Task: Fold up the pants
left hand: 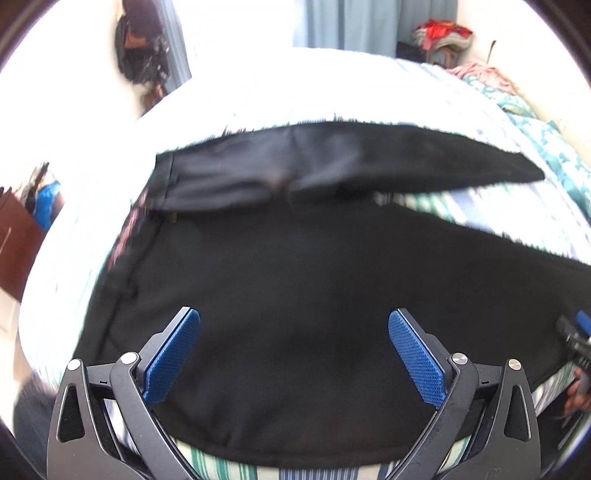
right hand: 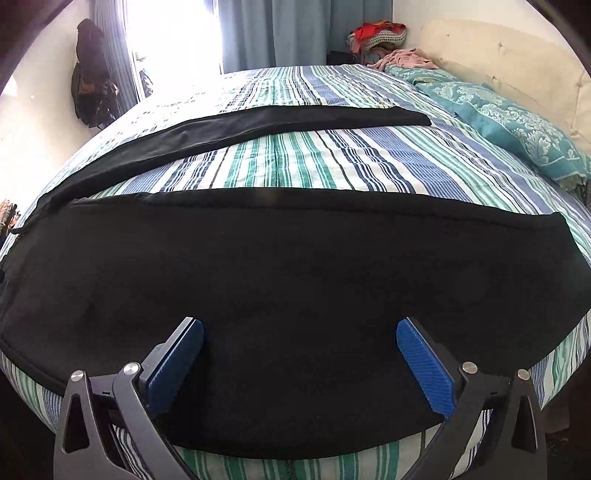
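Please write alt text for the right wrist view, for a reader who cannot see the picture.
An open hand-held gripper with blue pads hovers over black pants spread on a striped bedsheet, its legs lying apart. Behind are a teal pillow and blue curtains.

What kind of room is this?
Most likely a bedroom: black pants lie spread on a bed with a striped cover, teal pillows sit at its head, and curtains hang behind.
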Demonstrator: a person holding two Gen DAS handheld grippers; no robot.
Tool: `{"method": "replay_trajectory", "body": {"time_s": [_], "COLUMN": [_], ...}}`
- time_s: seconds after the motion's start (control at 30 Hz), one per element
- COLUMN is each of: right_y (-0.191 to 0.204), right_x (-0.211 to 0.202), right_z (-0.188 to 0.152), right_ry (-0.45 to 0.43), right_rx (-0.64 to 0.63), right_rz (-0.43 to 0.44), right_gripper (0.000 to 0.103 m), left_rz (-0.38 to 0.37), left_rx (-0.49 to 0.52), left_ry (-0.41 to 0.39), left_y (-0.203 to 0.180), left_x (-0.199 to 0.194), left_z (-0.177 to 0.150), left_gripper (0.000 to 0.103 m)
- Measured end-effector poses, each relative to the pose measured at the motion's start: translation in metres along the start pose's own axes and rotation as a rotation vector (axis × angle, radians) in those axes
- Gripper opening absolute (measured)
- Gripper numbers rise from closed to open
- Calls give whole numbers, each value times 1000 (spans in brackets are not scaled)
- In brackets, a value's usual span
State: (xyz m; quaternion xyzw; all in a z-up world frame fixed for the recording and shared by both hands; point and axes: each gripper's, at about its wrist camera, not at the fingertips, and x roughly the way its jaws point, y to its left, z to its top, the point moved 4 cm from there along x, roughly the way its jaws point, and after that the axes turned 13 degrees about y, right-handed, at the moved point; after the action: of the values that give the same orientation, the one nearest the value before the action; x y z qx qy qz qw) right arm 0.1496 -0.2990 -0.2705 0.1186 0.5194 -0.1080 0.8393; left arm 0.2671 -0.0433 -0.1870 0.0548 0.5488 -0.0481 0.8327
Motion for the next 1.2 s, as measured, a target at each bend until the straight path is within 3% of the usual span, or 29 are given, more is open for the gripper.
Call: {"method": "replay_trajectory", "body": {"time_s": [0.13,0.27,0.4,0.53,0.57,0.6,0.67,0.77,0.93,1.0,1.03,1.1,1.2], "right_y": [0,-3,-5,-12,-19,-29,-52,-99,-201,-238,-250,-258,-238], "right_x": [0,-9,-26,-34,-35,-34,-30,-4,74,102,113,135,167], "right_z": [3,8,16,44,56,72,108,178,301,340,358,392,436], "right_ry": [21,28,-42,-81,-88,-94,-101,-52,93,137,140,171,202], "right_rx": [9,13,7,-38,-45,-53,-54,5,243,331,354,350,214], "right_rz": [-8,17,32,75,89,96,114,134,130,92,64,40,-44], "right_gripper": [103,103,103,103,103,103,103,103,101,82,79,77,73], "left_rz": [0,9,86,176,185,135,69,120,113,122,128,134,131], "left_rx": [-2,-28,-56,-137,-151,-171,-210,-185,-190,-189,-188,-188,-189], "left_ry": [-82,-113,-74,20,58,64,9,-16,-49,-58,-63,-68,-73], "left_y": [4,8,20,52,61,66,75,68,69,66,65,64,65], "left_x": [-14,1,54,121,141,152,148,146,146,149,151,152,153], "left_z": [62,120,153,154,150,143,137,134,129,131,131,133,133], "left_gripper": [102,102,102,102,103,103,103,103,103,102,102,102,102]}}
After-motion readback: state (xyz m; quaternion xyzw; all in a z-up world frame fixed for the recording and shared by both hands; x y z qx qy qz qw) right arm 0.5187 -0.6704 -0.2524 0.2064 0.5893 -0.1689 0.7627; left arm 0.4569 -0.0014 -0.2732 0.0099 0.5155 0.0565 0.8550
